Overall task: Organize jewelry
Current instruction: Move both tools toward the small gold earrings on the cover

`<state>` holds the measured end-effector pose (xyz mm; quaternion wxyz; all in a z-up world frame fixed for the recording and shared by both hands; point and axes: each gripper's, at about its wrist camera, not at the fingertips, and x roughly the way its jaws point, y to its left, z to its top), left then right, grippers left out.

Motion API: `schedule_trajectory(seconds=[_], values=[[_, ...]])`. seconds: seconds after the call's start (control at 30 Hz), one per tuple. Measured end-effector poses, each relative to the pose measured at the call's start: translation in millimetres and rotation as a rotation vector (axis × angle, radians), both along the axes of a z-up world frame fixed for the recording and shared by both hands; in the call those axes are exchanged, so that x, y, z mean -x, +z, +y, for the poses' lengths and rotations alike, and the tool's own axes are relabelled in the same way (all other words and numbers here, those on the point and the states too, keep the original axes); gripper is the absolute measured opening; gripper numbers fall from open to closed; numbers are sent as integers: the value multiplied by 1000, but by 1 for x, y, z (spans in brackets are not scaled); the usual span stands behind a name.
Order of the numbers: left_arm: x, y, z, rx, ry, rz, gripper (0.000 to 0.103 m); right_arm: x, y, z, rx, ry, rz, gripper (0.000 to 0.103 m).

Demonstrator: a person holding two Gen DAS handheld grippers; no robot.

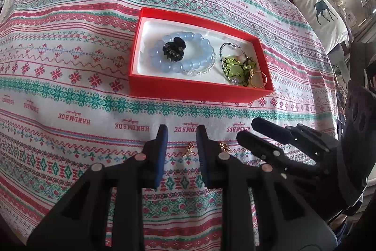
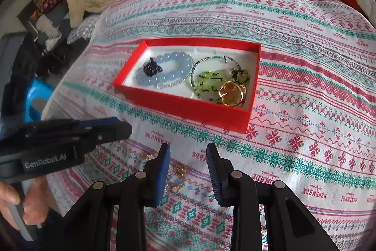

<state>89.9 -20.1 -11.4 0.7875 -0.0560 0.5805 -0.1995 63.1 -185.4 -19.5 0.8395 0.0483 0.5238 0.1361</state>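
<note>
Left wrist view: left gripper (image 1: 182, 140) fingers stood apart, empty, a small gold earring (image 1: 189, 149) apparently between them; right gripper (image 2: 188, 157) likewise apart.

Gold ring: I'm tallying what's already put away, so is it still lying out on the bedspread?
No, the gold ring lies inside the red box, at its near right corner beside the green pendant.

left hand-held gripper (image 1: 182, 131) open, right hand-held gripper (image 2: 188, 149) open
</note>
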Motion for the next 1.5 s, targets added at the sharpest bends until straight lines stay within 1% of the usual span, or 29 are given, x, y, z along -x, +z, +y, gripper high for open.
schedule_trajectory(seconds=[0.1,0.23,0.3,0.37,0.4,0.53,0.63,0.77,0.93,1.07,1.1,1.13,1.27,1.33,1.5], values=[[1,1,-1,6,-6,6,26,1,-7,9,46,32,16,32],[2,0,-3,7,-11,18,26,-1,-21,15,77,50,62,32],[2,0,-2,17,-6,27,26,-2,-24,19,88,60,64,31],[2,0,-2,16,-2,28,26,-3,-24,21,89,69,57,22],[3,0,-2,15,-1,28,26,-3,-26,24,93,73,56,11],[4,1,0,20,-4,32,26,-8,-33,31,121,82,80,7],[5,2,5,26,2,31,26,-9,-30,30,107,72,77,3],[7,3,6,29,-9,31,26,-9,-18,21,60,42,59,3],[15,0,-3,36,-46,51,26,-10,-16,8,23,11,64,3],[17,-1,-6,42,-53,65,26,-7,-16,9,2,42,61,5],[16,-1,-5,46,-46,69,26,-8,-17,11,3,40,69,11],[15,0,-4,50,-34,74,26,-8,-18,13,5,44,75,14],[11,0,7,51,5,76,26,-10,-22,21,31,61,72,15],[10,-1,8,50,11,81,26,-10,-24,22,34,71,71,22],[13,0,6,51,5,81,26,-10,-29,28,60,85,92,23]])
